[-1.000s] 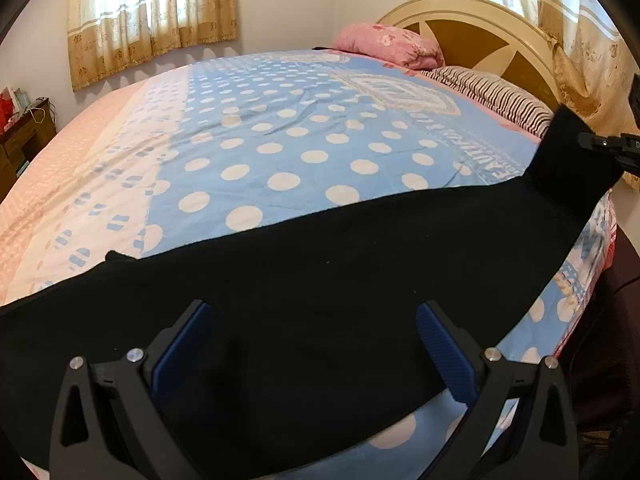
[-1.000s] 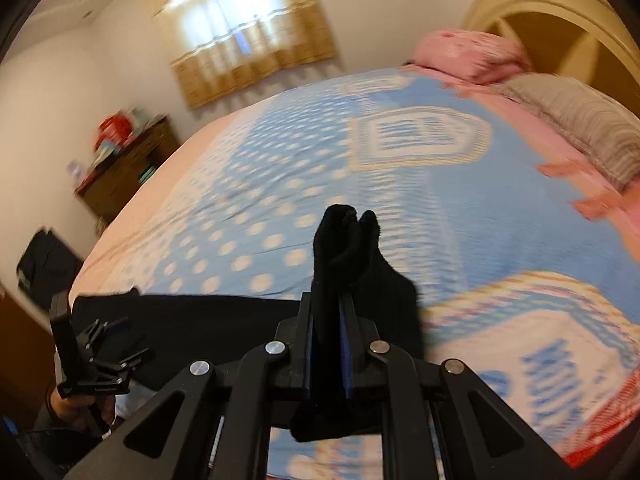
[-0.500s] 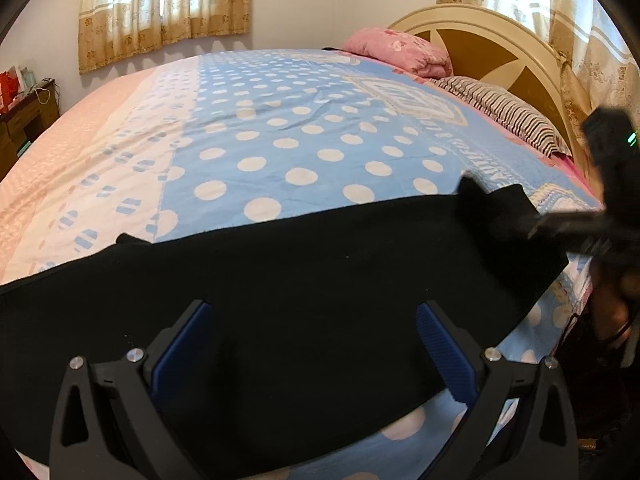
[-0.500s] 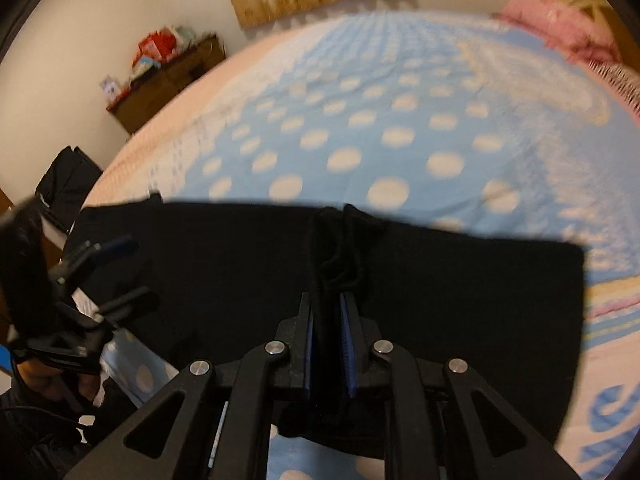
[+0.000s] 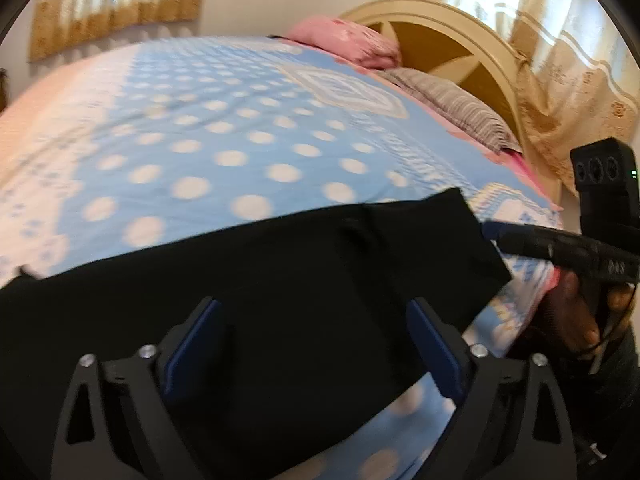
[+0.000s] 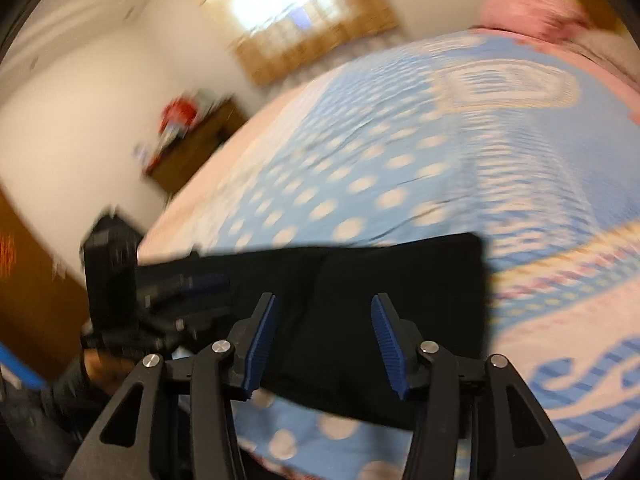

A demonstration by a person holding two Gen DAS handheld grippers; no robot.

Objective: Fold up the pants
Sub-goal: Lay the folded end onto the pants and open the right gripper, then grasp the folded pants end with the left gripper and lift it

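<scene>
nearest the viewer, black pants point(image 5: 280, 300) lie flat in a long band across the near edge of a bed with a blue polka-dot cover point(image 5: 224, 132), reaching from the left side toward a squared end at the right. judging by how they lie, the fold looks laid but loose: the near edge sits close to the edge of the bed, so a careless drag could pull cloth off the mattress, and a small wrinkle near the far edge could set a crooked crease. the left gripper point(image 5: 312, 344) hovers over the middle of the pants, its jaws wide but closing a little, pressing on nothing. the right gripper point(image 6: 322, 340) is above the right end, its jaws about half apart and opening, with cloth below them but not pinched. farther off are a striped pillow point(image 5: 452, 108), a pink pillow point(image 5: 352, 42) and a headboard point(image 5: 452, 46).
</scene>
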